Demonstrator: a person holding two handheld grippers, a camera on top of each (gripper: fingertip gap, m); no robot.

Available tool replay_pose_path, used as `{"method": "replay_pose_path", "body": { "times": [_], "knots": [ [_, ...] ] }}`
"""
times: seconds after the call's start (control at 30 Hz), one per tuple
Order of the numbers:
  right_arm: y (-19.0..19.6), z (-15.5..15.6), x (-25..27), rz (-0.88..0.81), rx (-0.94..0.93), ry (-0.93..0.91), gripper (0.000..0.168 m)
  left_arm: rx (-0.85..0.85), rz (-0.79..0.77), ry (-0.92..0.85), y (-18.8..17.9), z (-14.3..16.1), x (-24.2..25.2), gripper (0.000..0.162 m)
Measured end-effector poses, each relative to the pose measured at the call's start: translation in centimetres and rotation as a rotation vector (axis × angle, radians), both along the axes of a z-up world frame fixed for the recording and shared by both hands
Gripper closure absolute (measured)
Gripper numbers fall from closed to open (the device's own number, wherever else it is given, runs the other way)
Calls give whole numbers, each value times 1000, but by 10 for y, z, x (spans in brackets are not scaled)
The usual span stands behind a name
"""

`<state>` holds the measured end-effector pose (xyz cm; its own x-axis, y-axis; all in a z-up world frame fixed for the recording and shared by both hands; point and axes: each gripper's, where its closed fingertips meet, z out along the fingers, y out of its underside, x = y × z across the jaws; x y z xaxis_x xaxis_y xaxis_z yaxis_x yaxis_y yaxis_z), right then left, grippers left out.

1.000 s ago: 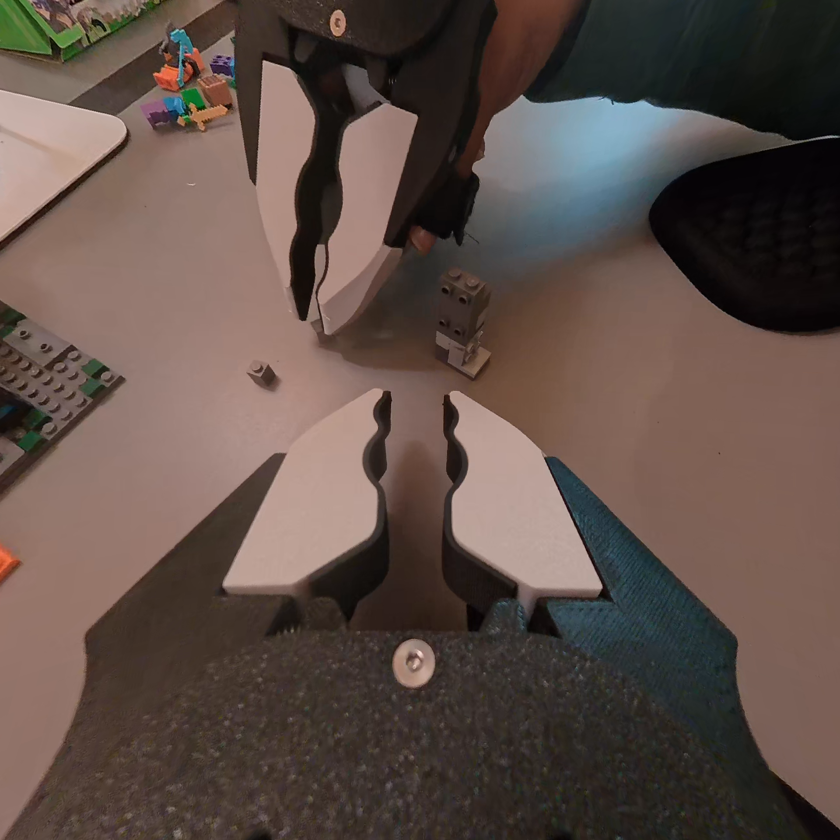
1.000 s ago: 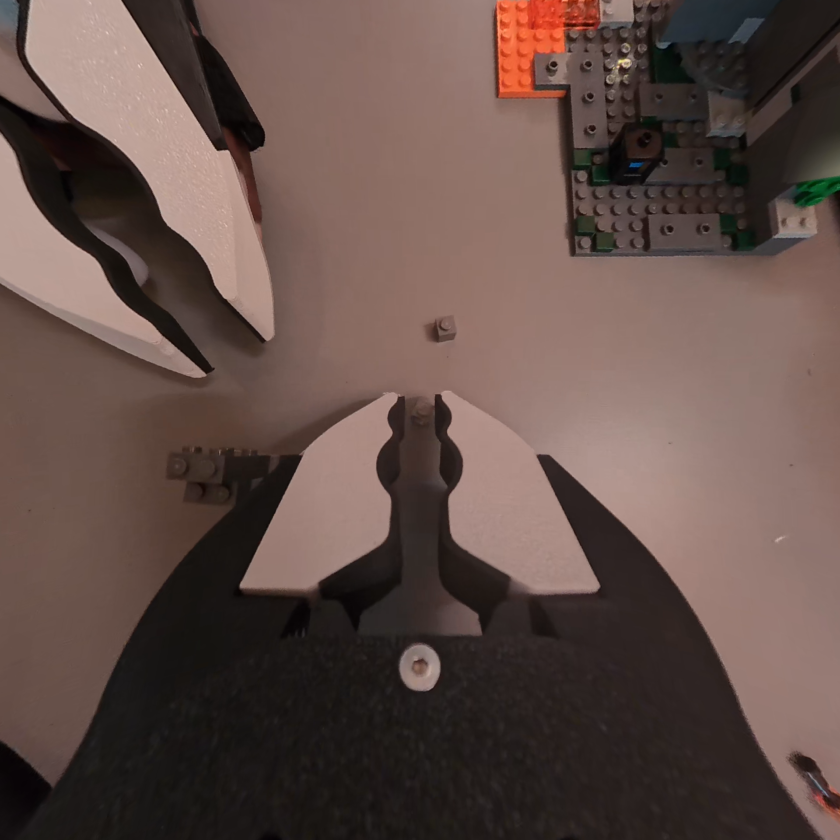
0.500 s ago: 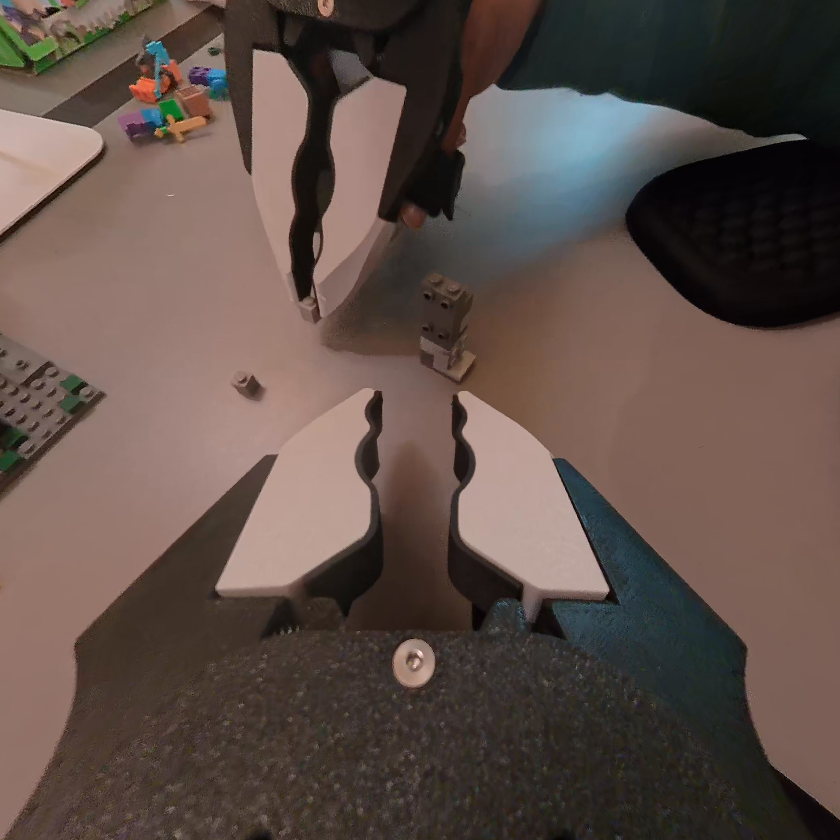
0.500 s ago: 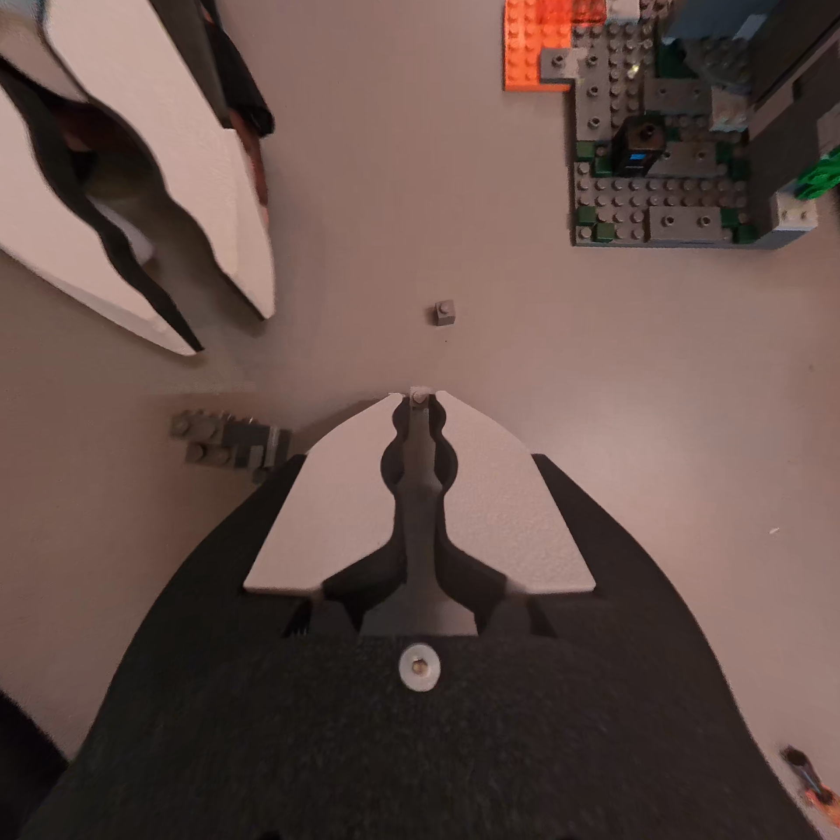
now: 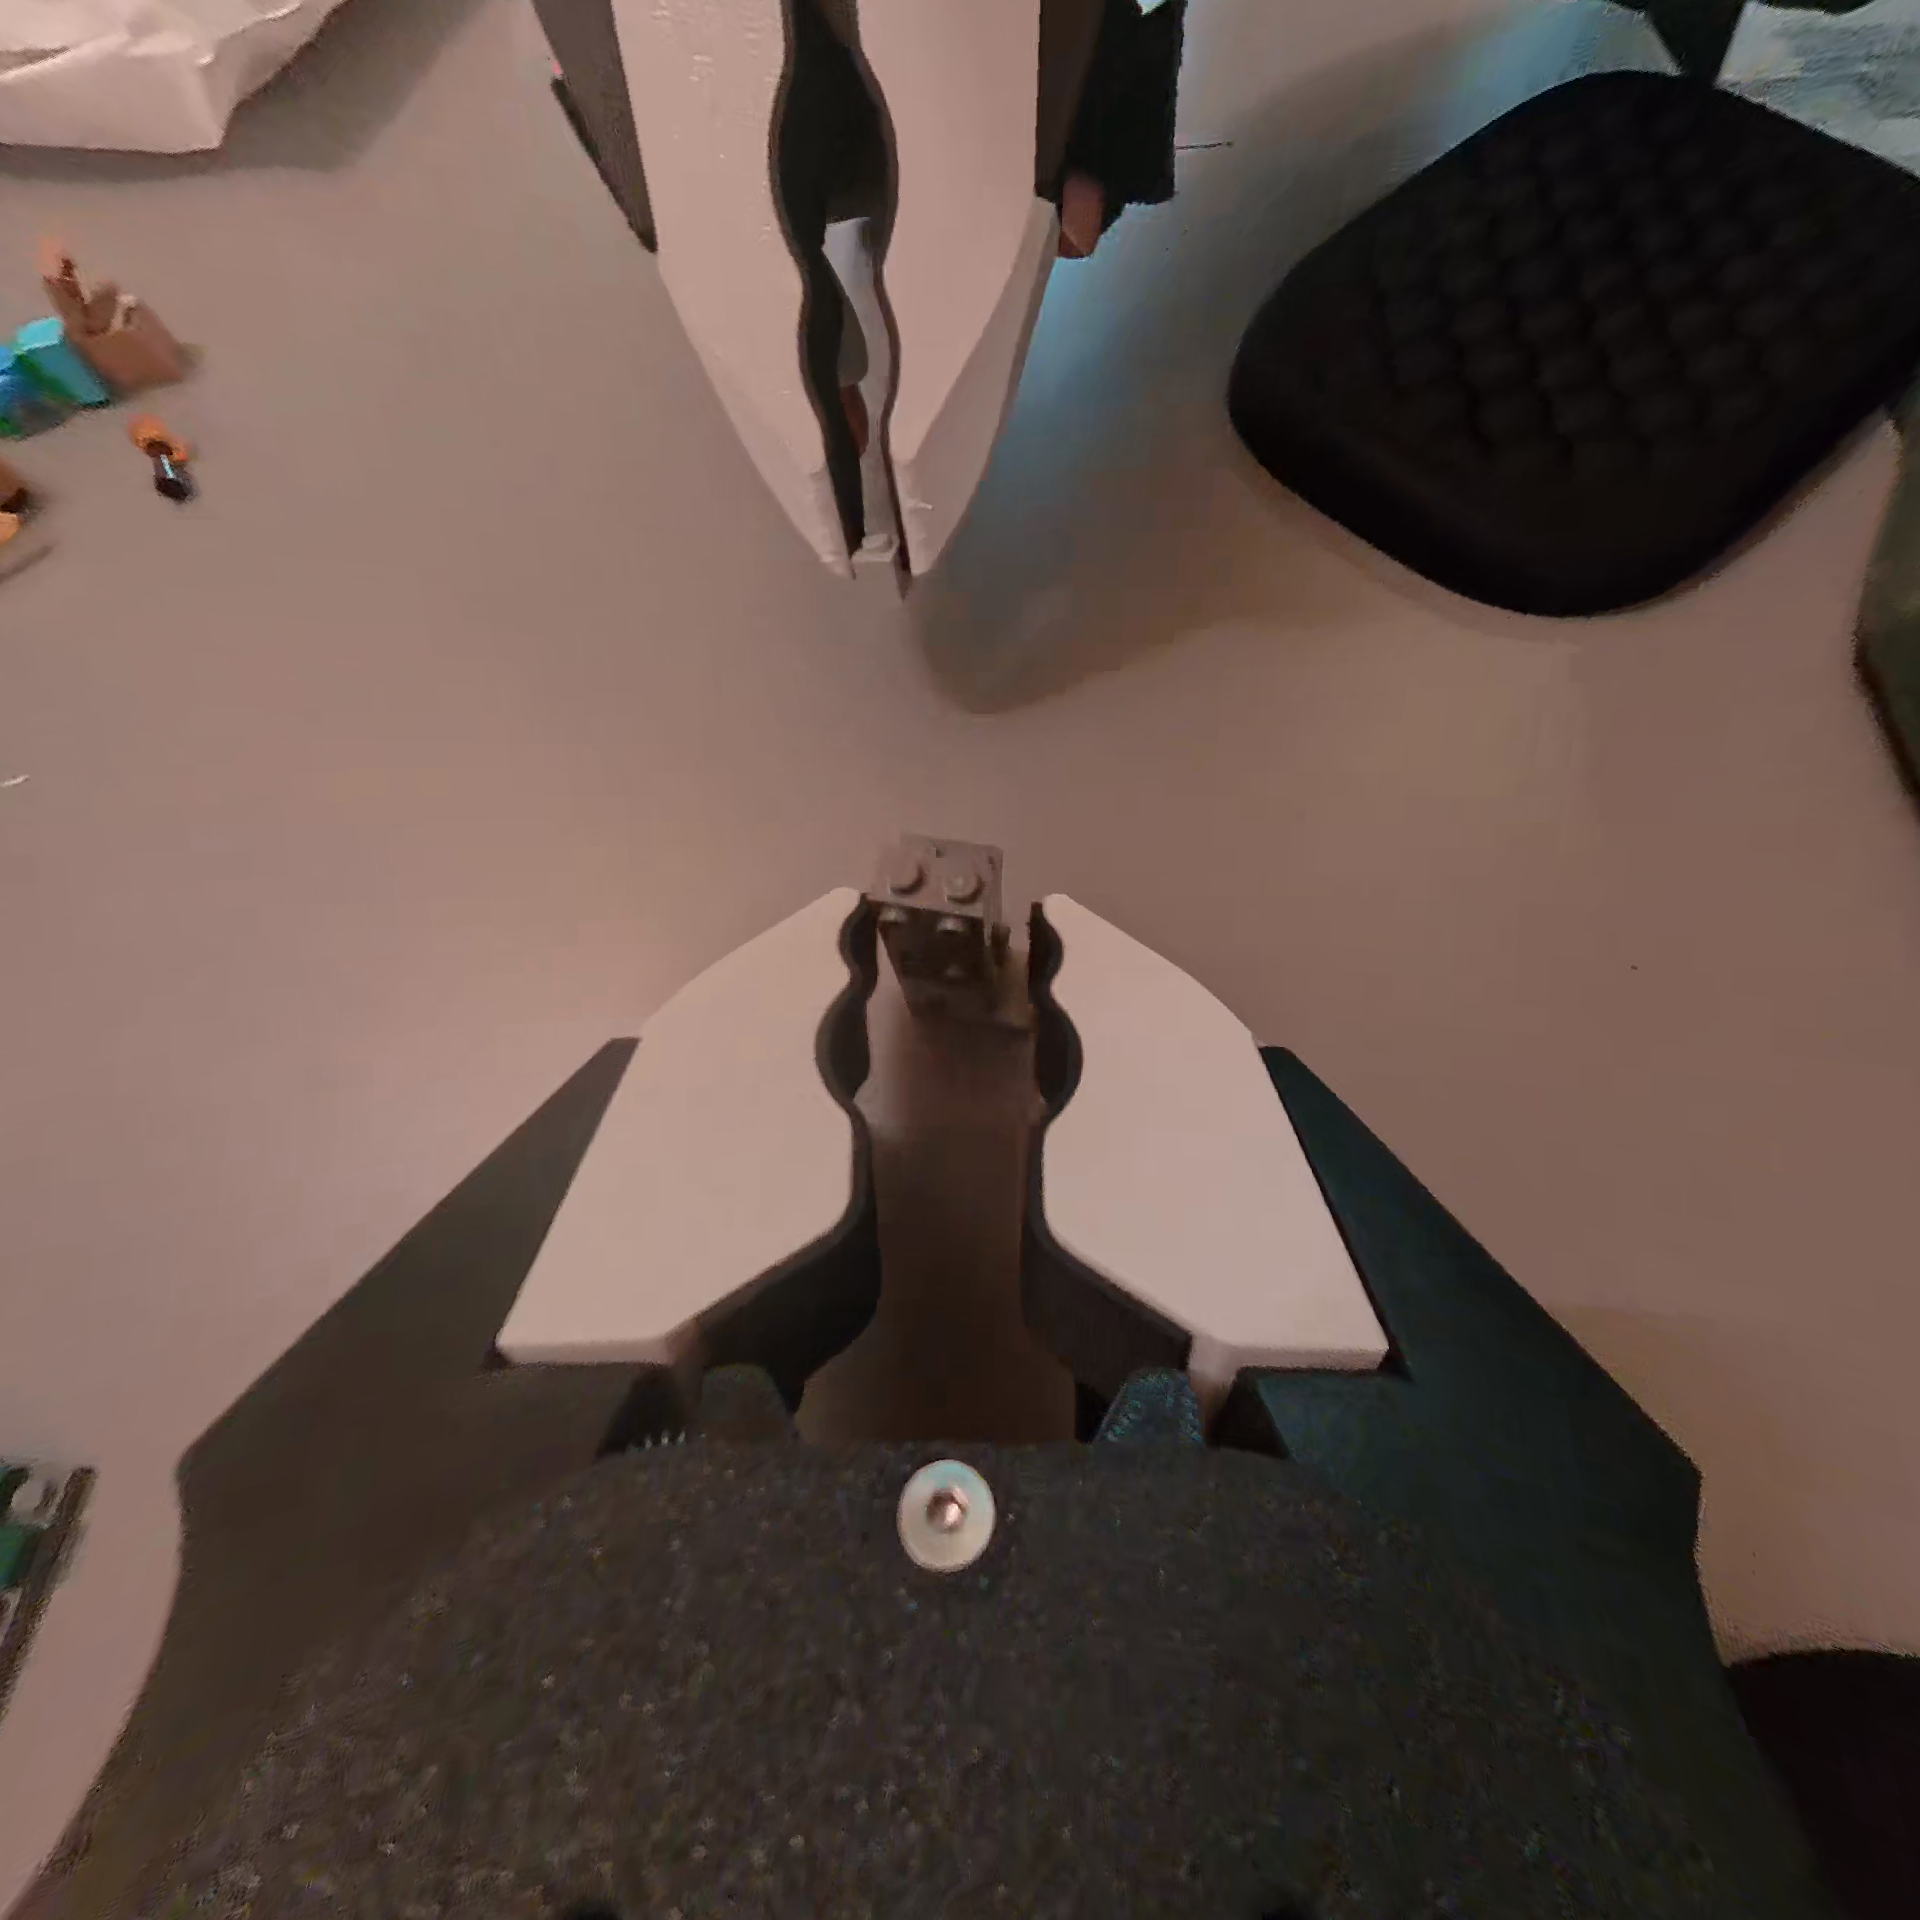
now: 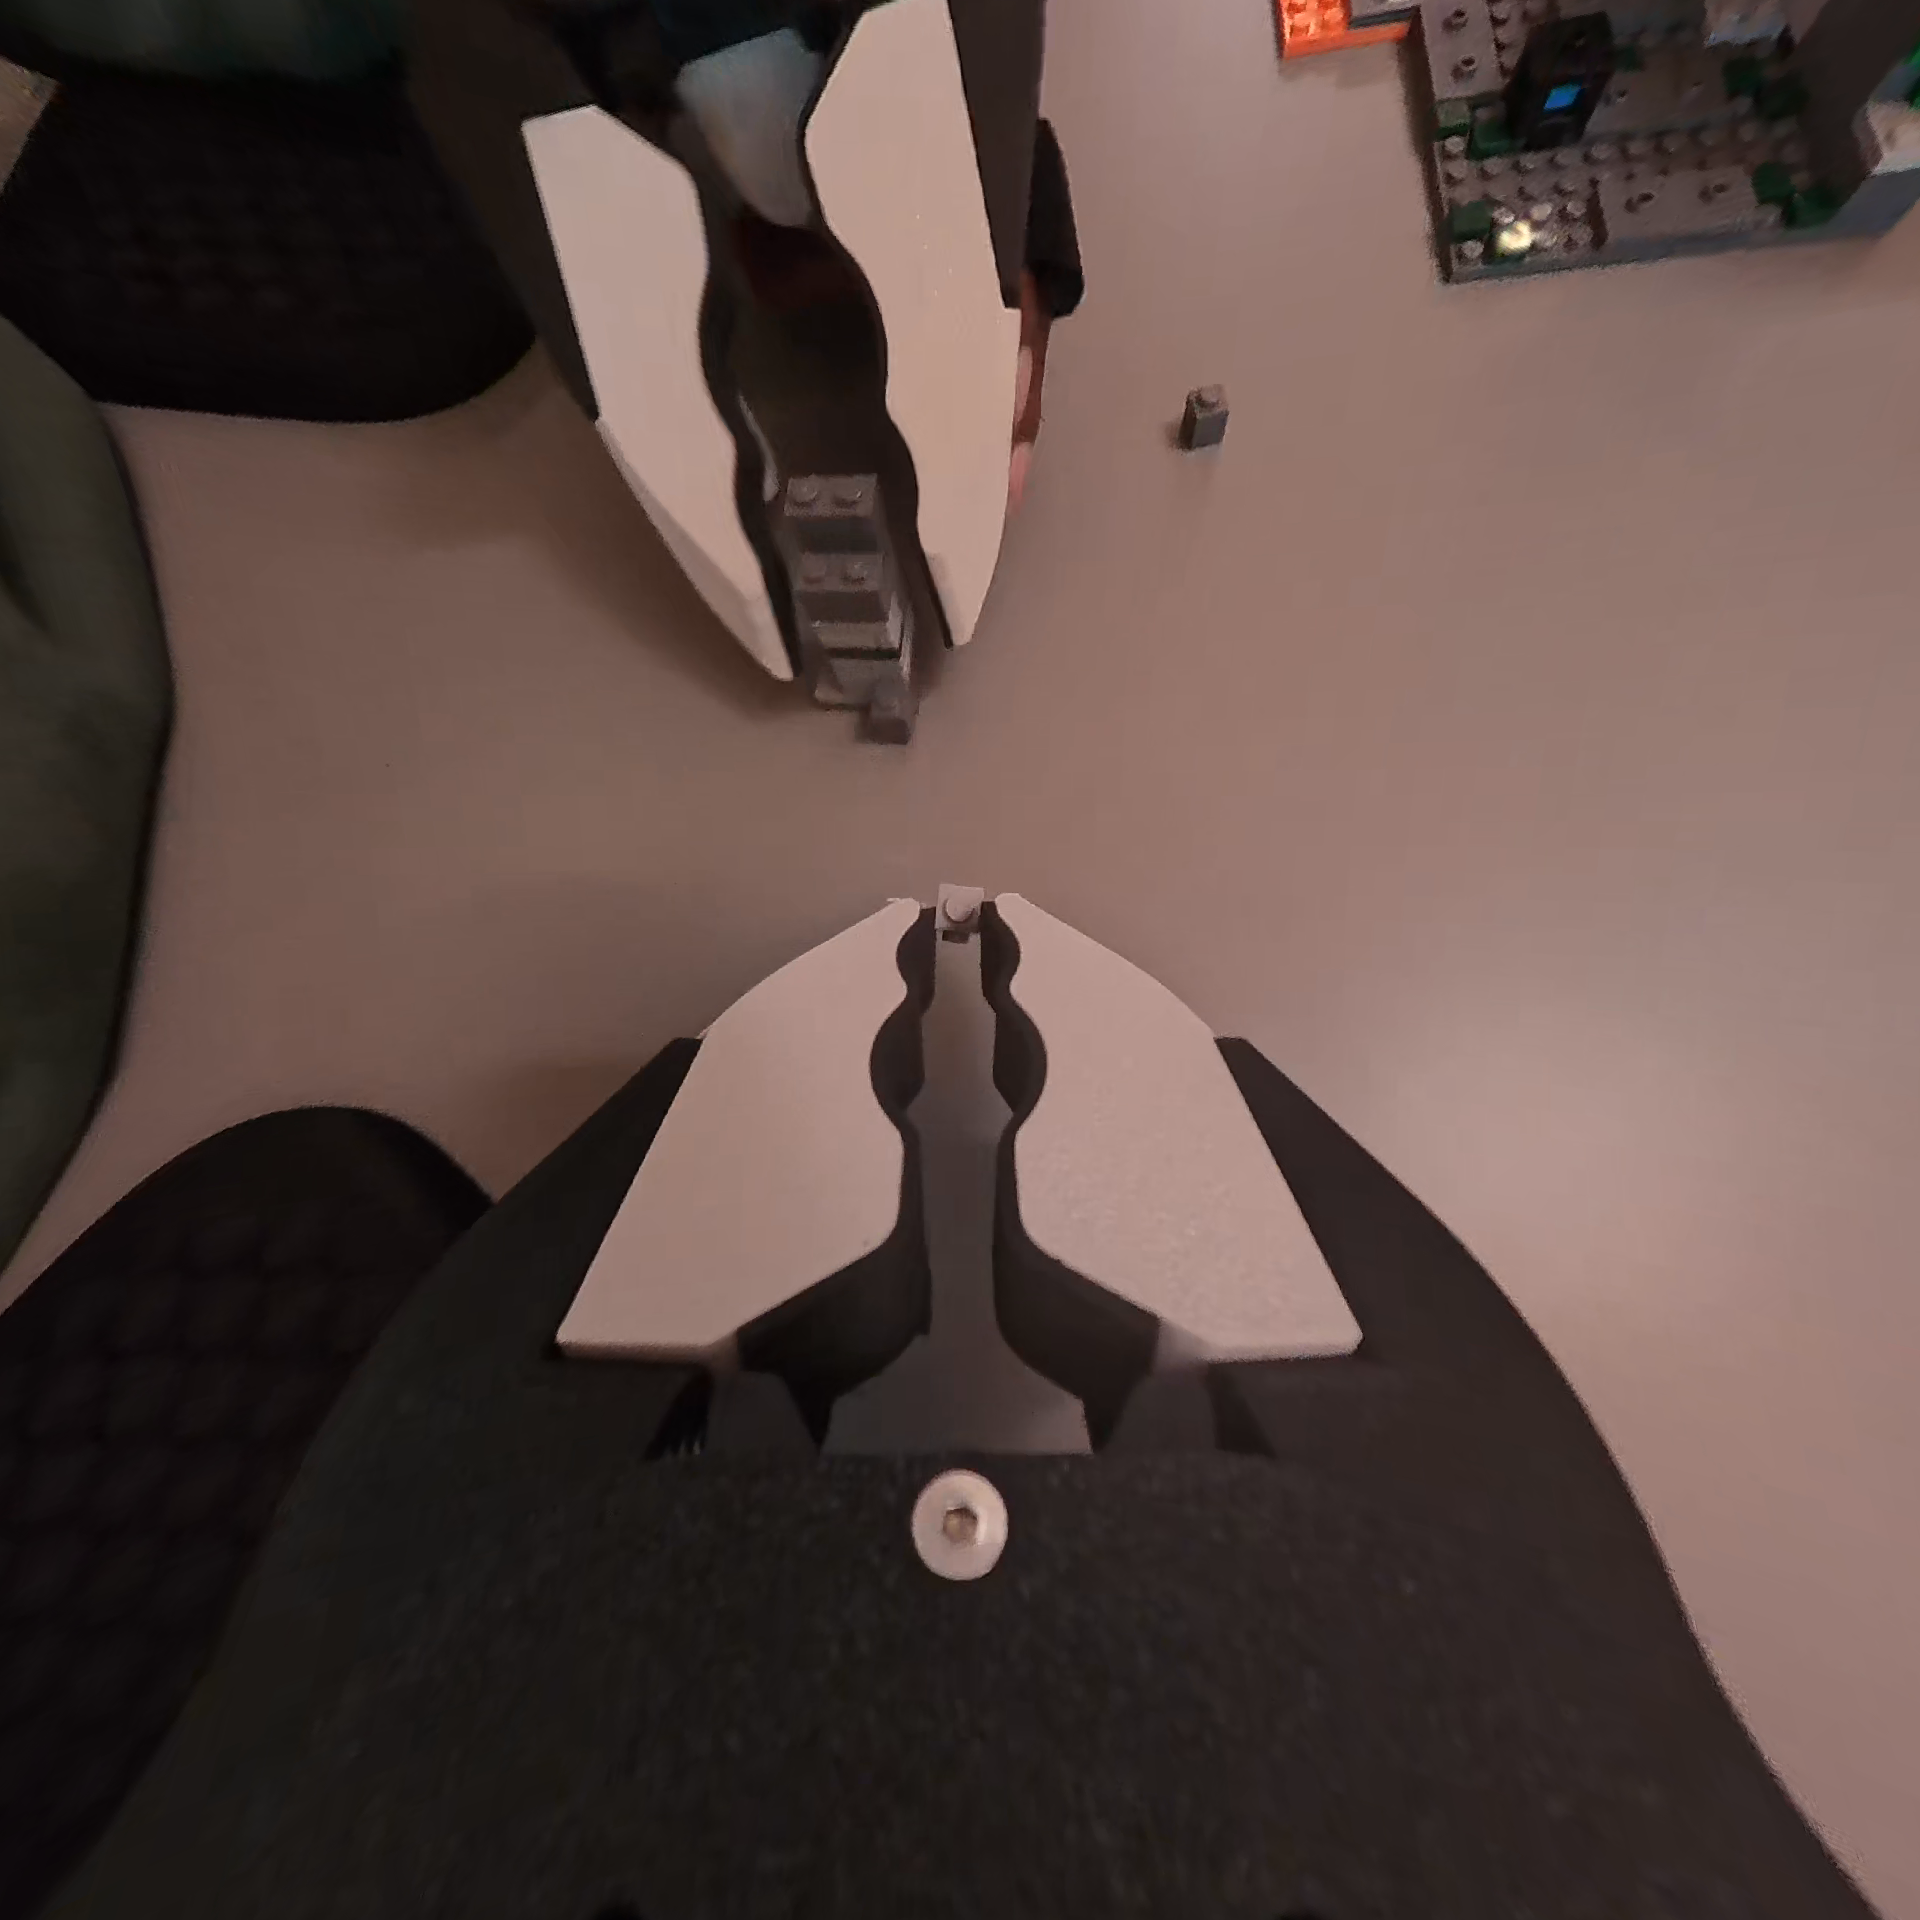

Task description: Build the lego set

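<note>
A grey brick stack (image 5: 940, 925) stands on the pale table between the fingertips of my left gripper (image 5: 945, 904), whose pads press against both of its sides. In the right wrist view the same stack (image 6: 847, 592) sits inside the left gripper (image 6: 868, 655), its base sticking out past the tips. My right gripper (image 6: 958, 904) is shut on a tiny light grey piece (image 6: 958, 916), held just above the table. It faces the stack from a short way off. It also shows in the left wrist view (image 5: 878, 566).
A loose dark grey one-stud brick (image 6: 1203, 418) lies right of the stack. The grey and green baseplate build (image 6: 1621, 197) and an orange plate (image 6: 1340, 26) are at the far right. A black mesh cushion (image 5: 1590, 343) and loose coloured pieces (image 5: 83, 353) flank the work spot. Spacing between my two grippers at the tips: around 7 cm. My left tips are roughly 20 cm from the orange plate (image 6: 1340, 26).
My left gripper has moved forward over the grey stack, which now sits between its fingers. My right gripper has lifted the tiny piece and swung round opposite the stack.
</note>
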<state>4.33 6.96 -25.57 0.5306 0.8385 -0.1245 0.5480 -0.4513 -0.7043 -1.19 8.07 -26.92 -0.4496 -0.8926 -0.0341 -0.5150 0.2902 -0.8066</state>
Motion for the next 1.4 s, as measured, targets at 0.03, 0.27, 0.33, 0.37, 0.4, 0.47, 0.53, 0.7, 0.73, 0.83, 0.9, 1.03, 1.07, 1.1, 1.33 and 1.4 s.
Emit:
{"method": "replay_pose_path", "body": {
  "times": [0.03, 0.27, 0.33, 0.37, 0.4, 0.47, 0.53, 0.7, 0.73, 0.83, 0.9, 1.03, 1.07, 1.1, 1.33, 1.4],
  "knots": [
    [-3, 0, 2, -6, 1, 2, 161, 4, 3, -1, 1, 1, 1, 141],
    [-9, 0, 3, -21, 10, 48, 161, 77, 303, 9, 21, 3, 10, 144],
    [-7, 0, 1, -14, 14, 48, 161, 87, 387, 8, 23, 2, 10, 144],
    [-6, 1, -1, -9, 18, 48, 161, 94, 416, 6, 23, 2, 10, 143],
    [-4, 1, -3, -4, 22, 49, 161, 100, 442, 4, 24, 3, 9, 143],
    [-3, 3, -8, 8, 31, 49, 161, 102, 471, -2, 25, 2, 9, 143],
    [-2, 5, -11, 15, 39, 46, 161, 92, 476, -5, 24, 2, 9, 138],
    [-5, 9, -11, 23, 46, 43, 161, 3, 463, -45, 20, 15, 0, 129],
    [-5, 11, -10, 24, 48, 43, 161, 1, 462, -59, 20, 19, -2, 129],
    [-5, 16, -11, 35, 57, 61, 161, -10, 455, -107, 22, 27, -9, 130],
    [-4, 19, -12, 38, 55, 70, 161, -21, 459, -117, 23, 29, -12, 129],
    [-1, 26, -19, 65, 59, 79, 161, 3, 471, -153, 28, 34, -16, 129],
    [0, 27, -22, 77, 60, 85, 161, 18, 474, -161, 29, 35, -17, 130],
    [0, 29, -25, 89, 60, 92, 161, 31, 472, -170, 30, 36, -17, 131],
    [4, 39, -43, 165, -17, 222, 161, 83, 426, -207, 18, 38, -16, 142],
    [3, 43, -47, 189, -37, 271, 161, 93, 388, -222, 9, 39, -15, 145]
  ]
}}
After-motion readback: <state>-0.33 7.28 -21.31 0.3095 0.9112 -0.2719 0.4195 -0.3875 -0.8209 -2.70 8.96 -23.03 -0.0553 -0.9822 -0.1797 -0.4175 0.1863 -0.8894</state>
